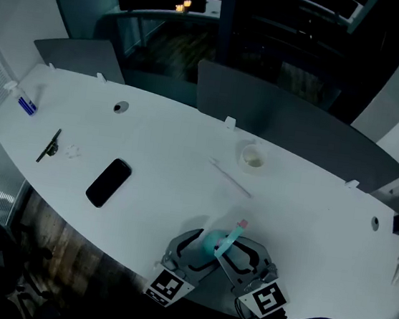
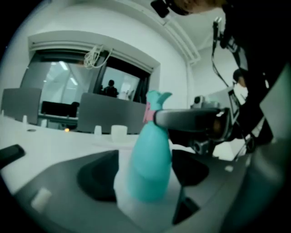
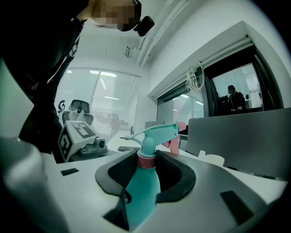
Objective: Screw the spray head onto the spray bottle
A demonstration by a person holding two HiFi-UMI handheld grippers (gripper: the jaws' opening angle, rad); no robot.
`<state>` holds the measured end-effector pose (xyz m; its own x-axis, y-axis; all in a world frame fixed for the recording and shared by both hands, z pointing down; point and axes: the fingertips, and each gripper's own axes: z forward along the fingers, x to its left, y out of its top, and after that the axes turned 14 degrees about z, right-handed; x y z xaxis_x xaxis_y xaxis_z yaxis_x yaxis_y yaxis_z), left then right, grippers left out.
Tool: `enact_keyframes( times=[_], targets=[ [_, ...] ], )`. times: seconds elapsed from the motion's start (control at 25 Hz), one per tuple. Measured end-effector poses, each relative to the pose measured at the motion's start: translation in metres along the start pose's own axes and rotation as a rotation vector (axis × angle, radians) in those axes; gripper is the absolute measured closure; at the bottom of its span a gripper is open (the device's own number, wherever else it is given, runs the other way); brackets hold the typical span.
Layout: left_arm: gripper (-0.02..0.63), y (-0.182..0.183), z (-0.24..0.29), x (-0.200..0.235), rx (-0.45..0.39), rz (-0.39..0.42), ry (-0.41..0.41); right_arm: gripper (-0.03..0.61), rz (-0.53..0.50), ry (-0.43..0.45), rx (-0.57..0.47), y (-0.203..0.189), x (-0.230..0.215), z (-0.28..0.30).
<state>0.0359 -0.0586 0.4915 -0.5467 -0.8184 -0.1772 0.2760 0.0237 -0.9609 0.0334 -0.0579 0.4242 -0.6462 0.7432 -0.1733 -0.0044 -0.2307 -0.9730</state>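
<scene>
A teal spray bottle [image 1: 211, 243] stands tilted near the table's front edge, between my two grippers. Its spray head [image 3: 157, 133], teal with a pink nozzle, sits on the neck above a pink collar [image 3: 146, 161]. My right gripper [image 3: 148, 175] is shut on the bottle's upper body just below that collar, and its finger crosses the neck in the left gripper view [image 2: 195, 120]. My left gripper [image 2: 145, 177] stands open around the bottle's lower body [image 2: 150, 159], with a pale strip showing between the left pad and the bottle. In the head view the left gripper [image 1: 196, 247] and right gripper [image 1: 240, 252] meet at the bottle.
On the white table [image 1: 172, 145] lie a black phone [image 1: 108, 182], a small white cup [image 1: 253, 157], a thin stick [image 1: 230, 177], a dark pen-like thing [image 1: 48, 145] and a small bottle [image 1: 26, 103] at far left. Grey partitions [image 1: 290, 123] line the far edge.
</scene>
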Motion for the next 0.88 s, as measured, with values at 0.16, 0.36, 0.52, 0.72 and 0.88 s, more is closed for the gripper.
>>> enact_keyframes(
  times=[0.16,0.36,0.52,0.72,0.88],
  targets=[
    [0.245,-0.005,0.005,0.000,0.013,0.074,-0.298,0.449,-0.022,0.062,0.035,0.000,0.000,0.001],
    [0.318,0.000,0.007,-0.007,0.004,0.061,-0.222,0.449,-0.017,0.038,0.005,0.002,-0.002,0.001],
    [0.319,-0.003,0.003,-0.006,0.048,-0.023,0.145,0.449,-0.013,0.003,-0.007,0.002,0.001,0.002],
    [0.309,-0.005,0.000,-0.006,0.017,-0.031,0.102,0.448,-0.013,-0.010,-0.003,0.000,0.002,0.002],
    [0.262,0.000,-0.003,0.004,-0.126,-0.066,-0.245,0.448,-0.018,0.025,0.019,0.000,0.002,0.002]
  ],
)
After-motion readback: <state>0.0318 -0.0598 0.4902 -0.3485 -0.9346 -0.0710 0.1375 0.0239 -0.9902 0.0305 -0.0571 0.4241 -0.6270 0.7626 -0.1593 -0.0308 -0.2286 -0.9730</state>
